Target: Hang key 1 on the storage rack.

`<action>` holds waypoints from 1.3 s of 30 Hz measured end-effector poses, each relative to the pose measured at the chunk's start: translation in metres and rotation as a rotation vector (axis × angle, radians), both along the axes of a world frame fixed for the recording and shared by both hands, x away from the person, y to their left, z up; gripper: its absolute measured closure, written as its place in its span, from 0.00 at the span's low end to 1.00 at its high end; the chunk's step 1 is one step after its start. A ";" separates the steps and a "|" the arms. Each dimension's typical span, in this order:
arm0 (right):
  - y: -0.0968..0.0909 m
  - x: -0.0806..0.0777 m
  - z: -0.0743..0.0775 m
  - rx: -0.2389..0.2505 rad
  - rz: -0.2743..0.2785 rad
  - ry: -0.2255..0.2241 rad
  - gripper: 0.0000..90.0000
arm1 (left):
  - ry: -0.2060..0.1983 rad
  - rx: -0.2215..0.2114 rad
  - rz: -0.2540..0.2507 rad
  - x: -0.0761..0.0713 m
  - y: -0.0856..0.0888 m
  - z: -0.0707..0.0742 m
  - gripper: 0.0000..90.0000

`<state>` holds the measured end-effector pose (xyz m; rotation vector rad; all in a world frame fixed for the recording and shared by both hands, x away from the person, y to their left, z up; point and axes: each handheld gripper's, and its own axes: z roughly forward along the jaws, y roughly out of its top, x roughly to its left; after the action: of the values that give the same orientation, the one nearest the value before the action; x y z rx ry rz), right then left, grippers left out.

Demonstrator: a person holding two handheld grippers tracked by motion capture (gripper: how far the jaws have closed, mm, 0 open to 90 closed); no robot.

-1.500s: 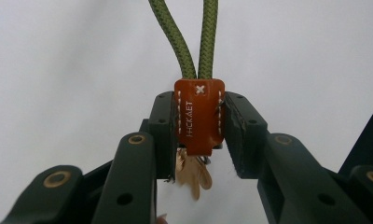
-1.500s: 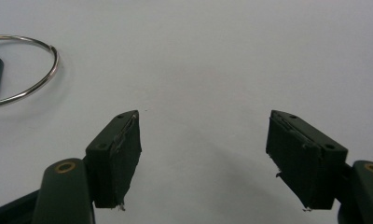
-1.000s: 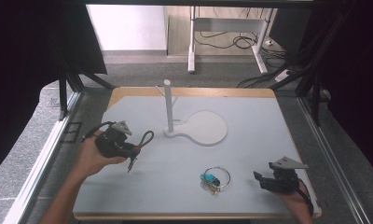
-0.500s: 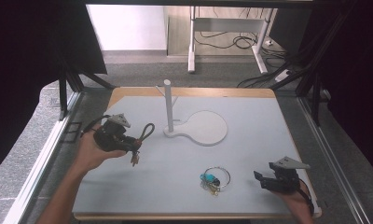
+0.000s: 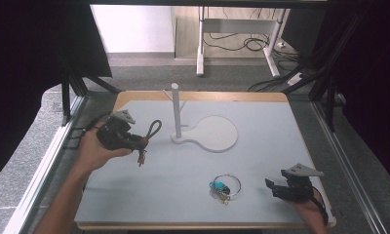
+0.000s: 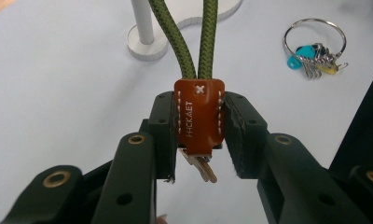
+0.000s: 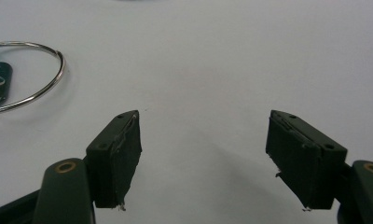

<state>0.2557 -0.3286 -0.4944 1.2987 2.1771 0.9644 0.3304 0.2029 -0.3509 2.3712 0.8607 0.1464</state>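
Clamping a leather key fob [image 6: 198, 116], left hand-held gripper [image 5: 134, 142] raised off table.

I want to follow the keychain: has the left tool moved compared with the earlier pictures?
Yes. The left tool, shut on the rope keychain, has moved up the high view, closer to the white stand.

The right gripper [image 7: 203, 154] hangs over the pale bench [image 7: 231, 60], jaws wide apart with nothing between them; left of it lies a metal key ring [image 7: 44, 91].
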 end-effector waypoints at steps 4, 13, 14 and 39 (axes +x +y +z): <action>0.000 0.000 0.000 -0.002 0.001 -0.001 0.30 | -0.003 -0.002 0.008 0.002 -0.001 0.002 0.74; 0.000 0.001 -0.001 -0.001 0.000 0.002 0.30 | -0.010 -0.011 0.023 0.009 -0.003 0.010 0.74; 0.000 0.001 -0.001 -0.001 0.001 0.002 0.30 | -0.011 -0.012 0.025 0.010 -0.003 0.010 0.74; -0.001 0.001 -0.002 -0.001 0.000 0.005 0.30 | -0.008 -0.022 0.056 0.030 -0.005 0.022 0.74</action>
<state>0.2568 -0.3294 -0.4967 1.3018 2.1813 0.9614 0.3609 0.1983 -0.3288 2.3259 0.9203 0.1686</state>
